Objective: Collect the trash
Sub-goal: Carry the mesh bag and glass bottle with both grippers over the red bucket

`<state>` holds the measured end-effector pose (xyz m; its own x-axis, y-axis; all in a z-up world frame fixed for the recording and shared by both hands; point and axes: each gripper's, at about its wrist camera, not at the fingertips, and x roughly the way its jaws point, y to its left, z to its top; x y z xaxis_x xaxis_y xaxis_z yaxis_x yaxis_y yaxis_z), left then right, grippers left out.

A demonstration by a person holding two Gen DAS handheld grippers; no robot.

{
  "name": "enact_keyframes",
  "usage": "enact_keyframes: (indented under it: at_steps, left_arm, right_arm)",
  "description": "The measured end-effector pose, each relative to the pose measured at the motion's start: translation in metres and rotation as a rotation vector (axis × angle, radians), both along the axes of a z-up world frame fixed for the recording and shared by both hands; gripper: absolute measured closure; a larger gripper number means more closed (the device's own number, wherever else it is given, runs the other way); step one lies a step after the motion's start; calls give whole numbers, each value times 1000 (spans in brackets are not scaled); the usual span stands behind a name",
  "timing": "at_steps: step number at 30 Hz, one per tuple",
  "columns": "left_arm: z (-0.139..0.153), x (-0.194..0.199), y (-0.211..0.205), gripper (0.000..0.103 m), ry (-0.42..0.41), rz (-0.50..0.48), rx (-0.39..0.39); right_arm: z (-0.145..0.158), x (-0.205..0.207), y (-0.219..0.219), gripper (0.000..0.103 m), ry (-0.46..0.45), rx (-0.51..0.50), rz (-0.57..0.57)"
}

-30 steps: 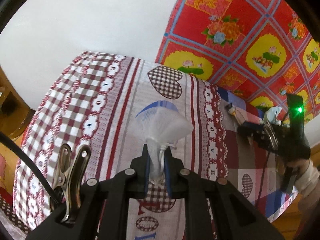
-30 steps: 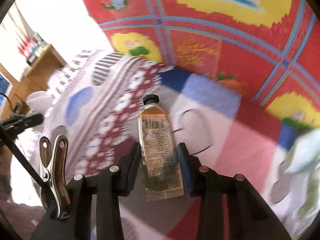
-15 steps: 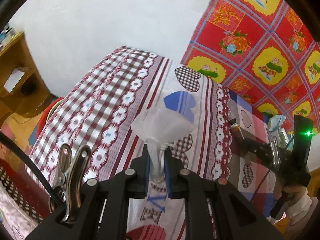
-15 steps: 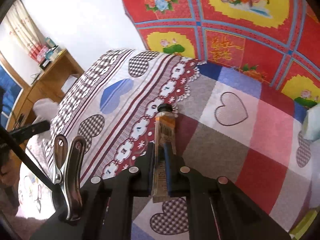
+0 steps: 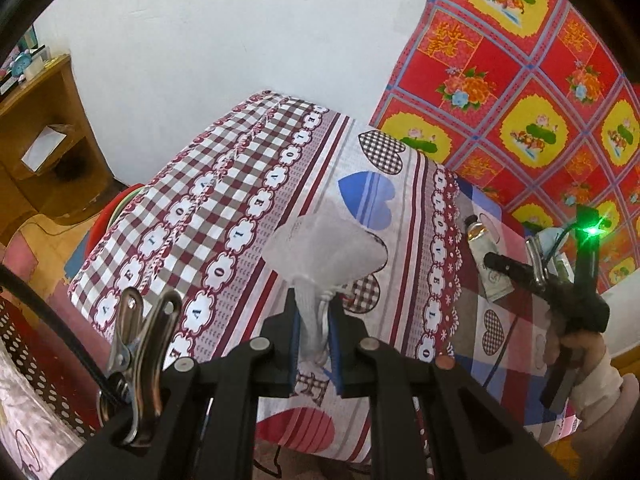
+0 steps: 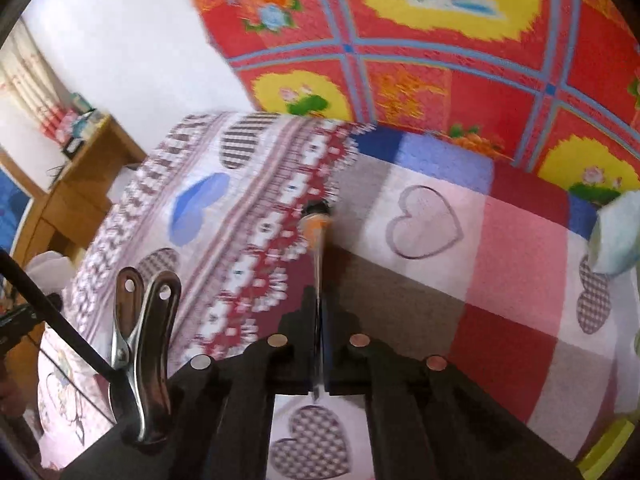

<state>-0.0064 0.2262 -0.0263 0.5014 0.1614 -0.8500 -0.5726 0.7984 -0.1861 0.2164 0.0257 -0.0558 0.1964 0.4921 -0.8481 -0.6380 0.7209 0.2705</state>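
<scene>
My left gripper (image 5: 314, 312) is shut on the tied neck of a white mesh pouch (image 5: 326, 246), held above the bed (image 5: 224, 184). My right gripper (image 6: 319, 304) is shut on a squeezed cream tube (image 6: 317, 232) with a black cap, seen edge-on and lifted over the bedspread. The left wrist view shows that right gripper (image 5: 496, 264) at the right, with the tube (image 5: 486, 256) sticking out of it. A pale crumpled wrapper (image 6: 614, 236) lies on the bed at the right.
The bed has a patchwork heart-print cover and stands against a white wall and a red floral hanging (image 5: 520, 80). A wooden shelf unit (image 5: 36, 136) stands at the left. A red basin (image 5: 114, 216) sits on the floor beside the bed.
My right gripper closed on the tube, lifted it and turned it edge-on. My left gripper drew back and up from the bed with the mesh pouch still held.
</scene>
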Motion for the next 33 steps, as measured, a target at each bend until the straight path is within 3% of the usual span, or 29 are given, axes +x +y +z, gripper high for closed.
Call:
enact_keyframes:
  at_steps: [4,20,33]
  left_arm:
    - [3,-10,2,90,-6,21,2]
    - [20,-48,34,90,-36,151,26]
    - [19,-98,123,90,-50,313,32]
  right_arm:
    - [16,-19,10,100,-42,35,45]
    - [55,-89,74,100,-15,188,249]
    - [68,-136,180,100,4,245,408]
